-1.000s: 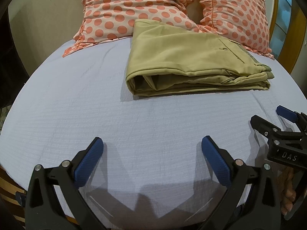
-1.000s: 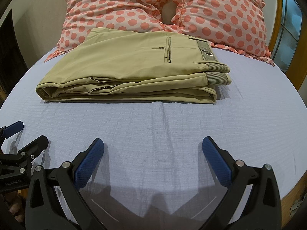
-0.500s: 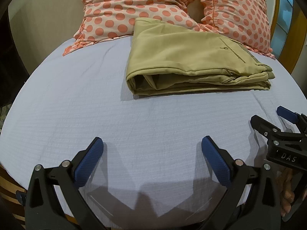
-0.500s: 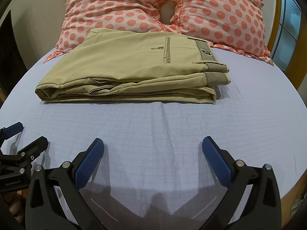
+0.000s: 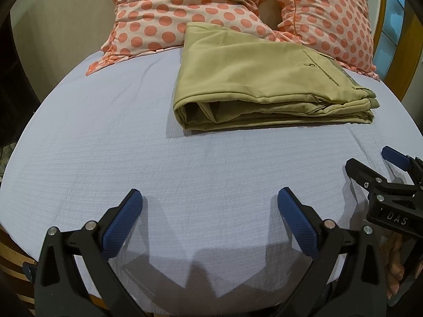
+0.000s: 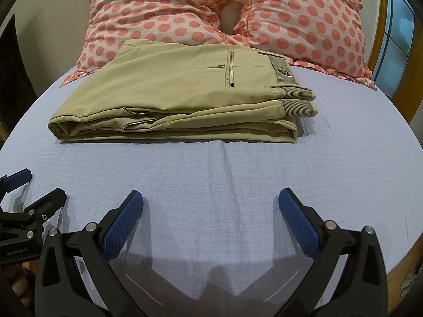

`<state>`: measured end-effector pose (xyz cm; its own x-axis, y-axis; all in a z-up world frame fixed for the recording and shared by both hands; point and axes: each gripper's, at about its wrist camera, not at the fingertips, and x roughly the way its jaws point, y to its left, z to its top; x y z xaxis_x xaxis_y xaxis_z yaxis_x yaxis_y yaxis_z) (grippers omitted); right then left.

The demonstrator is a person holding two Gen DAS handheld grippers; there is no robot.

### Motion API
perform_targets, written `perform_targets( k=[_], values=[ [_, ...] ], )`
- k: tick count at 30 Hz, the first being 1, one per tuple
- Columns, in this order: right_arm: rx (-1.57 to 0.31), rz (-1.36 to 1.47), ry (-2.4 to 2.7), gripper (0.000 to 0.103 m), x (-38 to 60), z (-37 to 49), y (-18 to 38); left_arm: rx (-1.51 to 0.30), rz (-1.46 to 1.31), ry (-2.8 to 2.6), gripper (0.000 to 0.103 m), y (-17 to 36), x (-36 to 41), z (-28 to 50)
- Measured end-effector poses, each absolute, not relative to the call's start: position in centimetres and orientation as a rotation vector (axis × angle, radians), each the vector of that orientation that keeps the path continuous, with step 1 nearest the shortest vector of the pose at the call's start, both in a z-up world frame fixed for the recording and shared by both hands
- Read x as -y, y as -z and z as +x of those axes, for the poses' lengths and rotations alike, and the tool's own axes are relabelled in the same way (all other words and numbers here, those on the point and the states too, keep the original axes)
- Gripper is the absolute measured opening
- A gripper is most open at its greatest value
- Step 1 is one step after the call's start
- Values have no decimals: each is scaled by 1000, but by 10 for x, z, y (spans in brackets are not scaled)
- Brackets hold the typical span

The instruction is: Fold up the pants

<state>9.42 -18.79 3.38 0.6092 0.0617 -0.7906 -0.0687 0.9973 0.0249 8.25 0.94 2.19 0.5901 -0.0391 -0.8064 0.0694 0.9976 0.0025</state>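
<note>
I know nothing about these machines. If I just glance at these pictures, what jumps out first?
Probably the khaki pants, folded into a neat stack in the middle of the pale blue bed sheet, their far edge against two pink polka-dot pillows at the head of the bed. Next, the blue-padded left gripper and right gripper in the foreground, both open, empty, over the sheet and well short of the pants.

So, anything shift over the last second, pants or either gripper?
Almost nothing. The left gripper drifted very slightly, so the folded pants sit a touch lower in its view; nothing was taken hold of or let go. The pants lie folded on the bed sheet against the polka-dot pillows, and the right gripper is open and empty like the left, short of the pants.
</note>
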Motion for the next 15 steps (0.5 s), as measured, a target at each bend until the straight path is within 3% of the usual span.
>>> perform_targets(
  k=[15],
  values=[
    [-912, -9, -76, 102, 189, 94, -34, -951, 38, 60, 101, -23, -10, 84]
  ],
)
